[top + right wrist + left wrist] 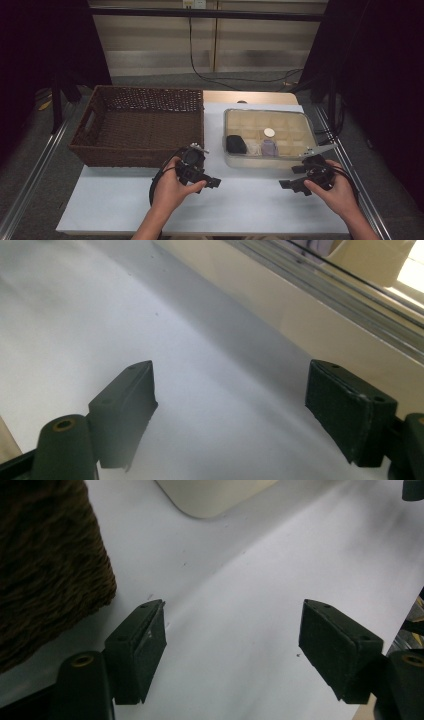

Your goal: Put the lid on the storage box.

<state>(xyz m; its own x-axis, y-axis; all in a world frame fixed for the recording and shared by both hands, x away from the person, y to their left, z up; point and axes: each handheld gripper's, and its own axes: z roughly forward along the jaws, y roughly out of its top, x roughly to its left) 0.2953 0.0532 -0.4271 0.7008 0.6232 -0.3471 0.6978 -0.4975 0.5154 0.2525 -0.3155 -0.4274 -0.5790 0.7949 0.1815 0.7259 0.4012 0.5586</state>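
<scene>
While both hands hover low over the white table (125, 205), the left claw (232, 645) and right claw (232, 410) gape wide, holding nothing, nearest the compartment tray (300, 161) at right of centre, its long axis running left-right.

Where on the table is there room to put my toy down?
The white sheet is bare between the left gripper and right gripper, in front of the plastic tray. The wicker basket looks bare inside too. The tray's near compartments are crowded with small things.
</scene>
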